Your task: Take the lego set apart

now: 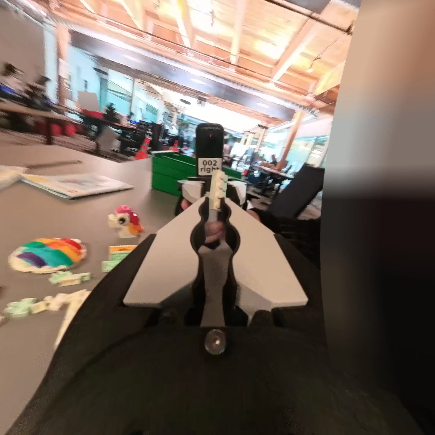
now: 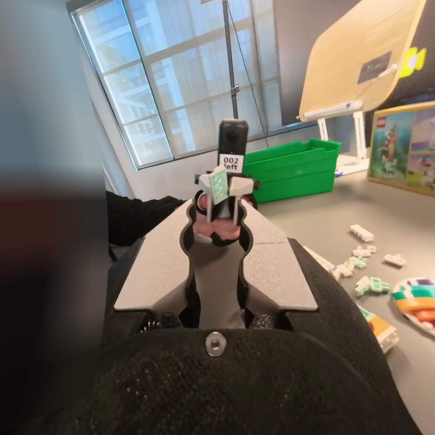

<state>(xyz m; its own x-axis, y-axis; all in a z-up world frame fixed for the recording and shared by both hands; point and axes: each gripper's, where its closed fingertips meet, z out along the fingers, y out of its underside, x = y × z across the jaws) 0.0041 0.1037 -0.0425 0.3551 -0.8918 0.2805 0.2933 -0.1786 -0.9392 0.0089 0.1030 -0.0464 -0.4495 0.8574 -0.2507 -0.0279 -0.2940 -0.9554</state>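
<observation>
Table (image 2: 329, 223) grey beneath you carries loose bricks (image 2: 362, 256) and a rainbow piece (image 1: 48, 254). Your left tool (image 1: 213, 207) pinches a pale green plate (image 1: 219, 191) in the air; your right tool (image 2: 216, 211) faces it, spread.

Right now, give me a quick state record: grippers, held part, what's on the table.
left gripper: shut on pale green plate, held above the table
right gripper: open, facing the left one, holding nothing
on table: rainbow disc, bird-like build, loose white and green pieces
farther back: green bin, set box, booklet
</observation>
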